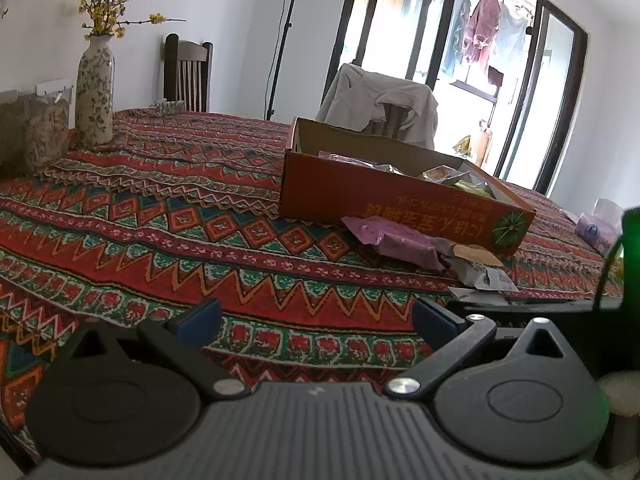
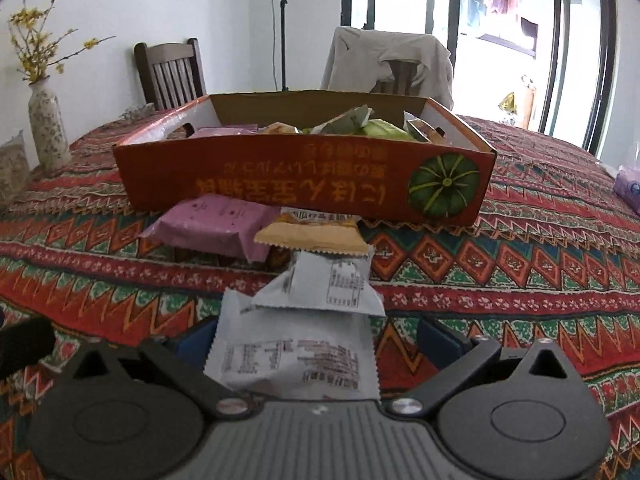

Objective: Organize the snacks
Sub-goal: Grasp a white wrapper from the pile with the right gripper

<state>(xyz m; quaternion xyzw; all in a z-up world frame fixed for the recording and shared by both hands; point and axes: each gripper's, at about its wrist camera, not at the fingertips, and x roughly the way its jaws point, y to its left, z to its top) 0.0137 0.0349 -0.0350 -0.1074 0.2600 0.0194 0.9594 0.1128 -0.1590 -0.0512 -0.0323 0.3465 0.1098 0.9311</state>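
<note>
Right wrist view: right tool (image 2: 316, 338), jaws spread wide, with a white snack packet (image 2: 296, 354) lying between its blue pads; whether the pads touch the packet cannot be told. A second white packet (image 2: 334, 286) overlaps the first one's far edge. Beyond it, a tan packet (image 2: 312, 234) and a purple packet (image 2: 218, 222) lie side by side on the tabletop (image 2: 520, 264), both against the near wall of an orange cardboard box (image 2: 304, 184). Box: open-topped, printed with a green pumpkin, holding several more snacks in purple, green and tan wrappers. Tabletop covering: red patterned cloth.

Left wrist view: left tool (image 1: 316, 320), jaws open and empty, low over the cloth, well apart from the box. Same orange box seen at an angle, with the purple packet and the tan one at its near wall and the white wrappers just nearer.

Background items: floral vase (image 1: 95, 92) with yellow blossoms, wooden chair (image 1: 187, 72), second chair draped with a pale garment (image 1: 380, 104), glass doors.
</note>
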